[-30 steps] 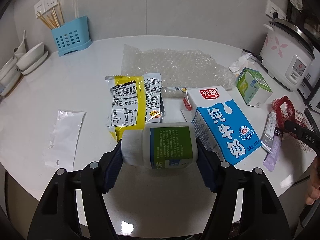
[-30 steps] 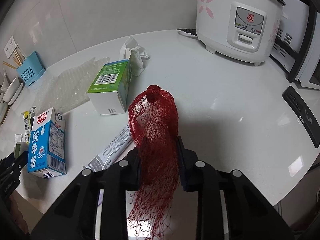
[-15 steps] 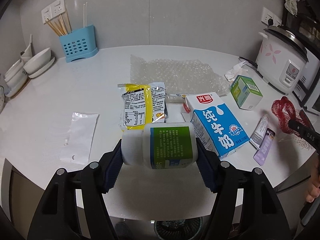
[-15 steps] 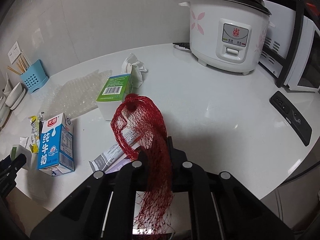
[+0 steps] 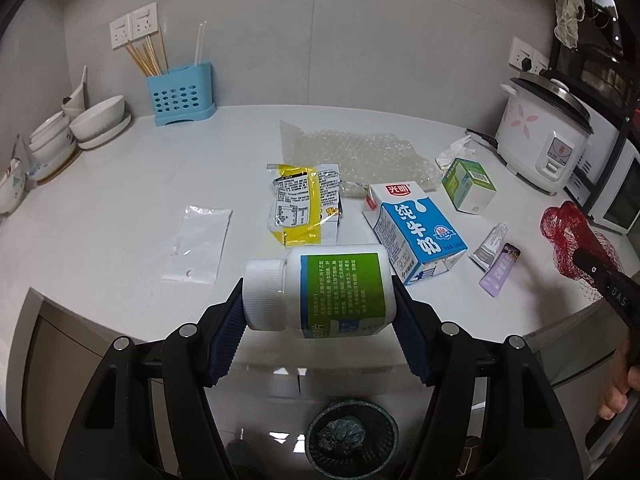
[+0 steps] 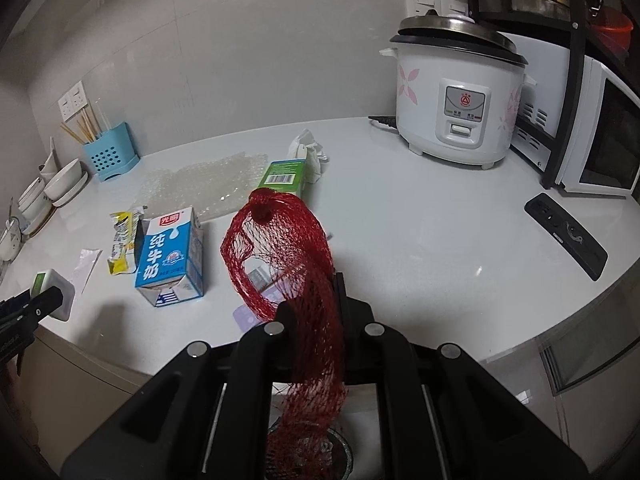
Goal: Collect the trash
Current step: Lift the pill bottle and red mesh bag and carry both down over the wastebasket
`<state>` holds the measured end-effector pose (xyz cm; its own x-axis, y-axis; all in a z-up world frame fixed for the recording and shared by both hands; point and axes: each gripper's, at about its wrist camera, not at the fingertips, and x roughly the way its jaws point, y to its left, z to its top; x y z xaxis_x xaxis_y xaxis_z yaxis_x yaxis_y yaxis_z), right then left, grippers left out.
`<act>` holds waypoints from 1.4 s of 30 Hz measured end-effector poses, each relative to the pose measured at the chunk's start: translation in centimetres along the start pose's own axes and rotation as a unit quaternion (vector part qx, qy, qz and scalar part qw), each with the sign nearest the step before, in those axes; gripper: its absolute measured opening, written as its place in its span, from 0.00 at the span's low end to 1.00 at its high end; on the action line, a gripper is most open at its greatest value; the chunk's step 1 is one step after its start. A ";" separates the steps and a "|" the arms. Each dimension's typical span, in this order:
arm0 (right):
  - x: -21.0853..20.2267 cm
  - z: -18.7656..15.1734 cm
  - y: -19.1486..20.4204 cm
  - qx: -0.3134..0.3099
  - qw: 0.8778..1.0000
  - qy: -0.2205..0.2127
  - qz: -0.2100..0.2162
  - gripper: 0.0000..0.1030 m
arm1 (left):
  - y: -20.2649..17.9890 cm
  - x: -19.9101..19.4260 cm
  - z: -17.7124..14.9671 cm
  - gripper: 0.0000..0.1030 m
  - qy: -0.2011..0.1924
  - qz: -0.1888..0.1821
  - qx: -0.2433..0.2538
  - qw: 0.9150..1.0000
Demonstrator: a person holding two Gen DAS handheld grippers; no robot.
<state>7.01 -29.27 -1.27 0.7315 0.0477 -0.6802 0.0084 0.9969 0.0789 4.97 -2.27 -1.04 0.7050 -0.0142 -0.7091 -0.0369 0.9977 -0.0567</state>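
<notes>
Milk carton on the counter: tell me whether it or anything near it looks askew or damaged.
The blue milk carton lies on its side, with its spout end torn open and flaps splayed. Behind it, a yellow snack wrapper lies crumpled and empty beside loose bubble wrap. No spill shows.

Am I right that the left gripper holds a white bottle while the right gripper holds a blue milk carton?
Not quite. The left gripper does hold the white bottle, but the right gripper holds a red net, as the right wrist view shows. The milk carton lies on the counter.
</notes>
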 end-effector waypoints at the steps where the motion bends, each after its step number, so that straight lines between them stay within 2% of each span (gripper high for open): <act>1: -0.6 -0.5 0.3 -0.004 1.000 -0.007 0.003 0.07 | 0.1 -0.6 -0.5 0.64 -0.003 -0.004 -0.001 1.000; 12: -6.1 -7.9 3.6 -0.043 0.997 -0.048 0.038 0.07 | 0.2 -5.8 -7.6 0.64 -0.043 -0.023 0.003 0.999; 17: -7.2 -12.0 4.7 -0.054 0.996 -0.050 0.052 0.07 | 0.6 -6.7 -11.0 0.64 -0.057 -0.020 0.001 0.998; 21: -6.4 -15.6 5.1 -0.062 0.996 -0.033 0.062 0.07 | 0.6 -6.2 -14.2 0.64 -0.046 -0.030 0.011 0.998; 31: 0.2 -24.3 5.1 -0.058 0.996 0.047 0.046 0.07 | 0.3 -0.6 -21.0 0.64 -0.009 -0.042 0.022 0.999; 42: 11.3 -33.6 5.1 -0.049 0.986 0.157 0.031 0.07 | -0.5 11.4 -27.7 0.64 0.072 -0.059 0.022 0.995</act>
<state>-7.57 -21.53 -33.02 0.4808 0.1106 -0.8698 -0.1077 0.9919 0.0666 -6.61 -4.80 -28.62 0.5935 -0.1370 -0.7931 0.0726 0.9905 -0.1168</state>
